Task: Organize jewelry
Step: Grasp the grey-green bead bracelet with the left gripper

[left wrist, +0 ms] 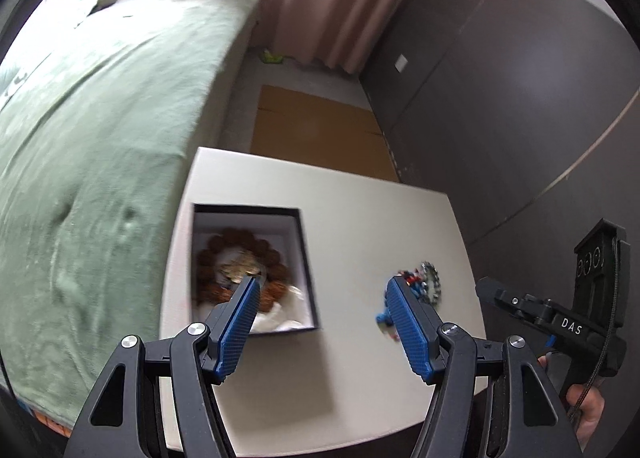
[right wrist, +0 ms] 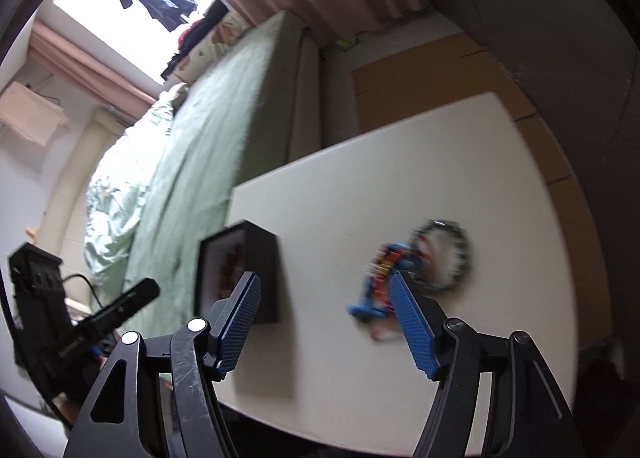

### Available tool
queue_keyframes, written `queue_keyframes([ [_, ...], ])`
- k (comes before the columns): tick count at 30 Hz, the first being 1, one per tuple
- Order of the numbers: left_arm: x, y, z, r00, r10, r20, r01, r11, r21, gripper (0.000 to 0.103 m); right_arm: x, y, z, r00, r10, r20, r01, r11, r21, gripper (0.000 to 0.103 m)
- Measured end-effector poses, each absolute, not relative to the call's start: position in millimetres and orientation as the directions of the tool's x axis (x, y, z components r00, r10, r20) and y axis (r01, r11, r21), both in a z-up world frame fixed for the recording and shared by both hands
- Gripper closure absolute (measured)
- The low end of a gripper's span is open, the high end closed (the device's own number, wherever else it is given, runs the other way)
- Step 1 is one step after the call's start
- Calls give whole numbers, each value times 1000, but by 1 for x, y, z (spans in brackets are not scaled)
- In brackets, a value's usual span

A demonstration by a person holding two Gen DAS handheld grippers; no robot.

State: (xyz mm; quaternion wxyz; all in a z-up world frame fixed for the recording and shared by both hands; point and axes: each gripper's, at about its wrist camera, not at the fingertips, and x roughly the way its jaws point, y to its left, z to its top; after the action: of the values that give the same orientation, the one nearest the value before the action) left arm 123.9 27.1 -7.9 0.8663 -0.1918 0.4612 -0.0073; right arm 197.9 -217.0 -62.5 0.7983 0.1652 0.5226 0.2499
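Observation:
A black jewelry box (left wrist: 308, 270) with a white lining sits open on the white table (left wrist: 360, 217). Inside it lies a brown bead bracelet (left wrist: 272, 254) around a metallic piece. A dark bead bracelet (left wrist: 432, 278) and a blue and red bracelet (left wrist: 384, 318) lie on the table to the right of the box. My left gripper (left wrist: 320, 286) is open above the table between box and bracelets. My right gripper (right wrist: 324, 286) is open, hovering between the box (right wrist: 264, 278) and the bracelets: the blue and red one (right wrist: 380, 278) and the dark one (right wrist: 456, 254).
A bed with a green cover (left wrist: 100, 117) runs along the table's left side. Flat cardboard (left wrist: 316, 129) lies on the floor beyond the table. A dark wardrobe (left wrist: 500, 77) stands to the right. The right gripper's body (left wrist: 560, 322) shows at the left view's right edge.

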Motion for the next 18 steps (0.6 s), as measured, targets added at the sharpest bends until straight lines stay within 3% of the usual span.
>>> queue_keyframes([
  [12, 153, -47, -35, 484, -216, -848, -95, 950, -296, 38, 205, -272, -77, 342, 548, -763, -133, 832, 538, 35],
  [18, 175, -83, -50, 437, -244, -866, -55, 953, -297, 60, 213, -295, -84, 355, 543, -761, -99, 831, 547, 35],
])
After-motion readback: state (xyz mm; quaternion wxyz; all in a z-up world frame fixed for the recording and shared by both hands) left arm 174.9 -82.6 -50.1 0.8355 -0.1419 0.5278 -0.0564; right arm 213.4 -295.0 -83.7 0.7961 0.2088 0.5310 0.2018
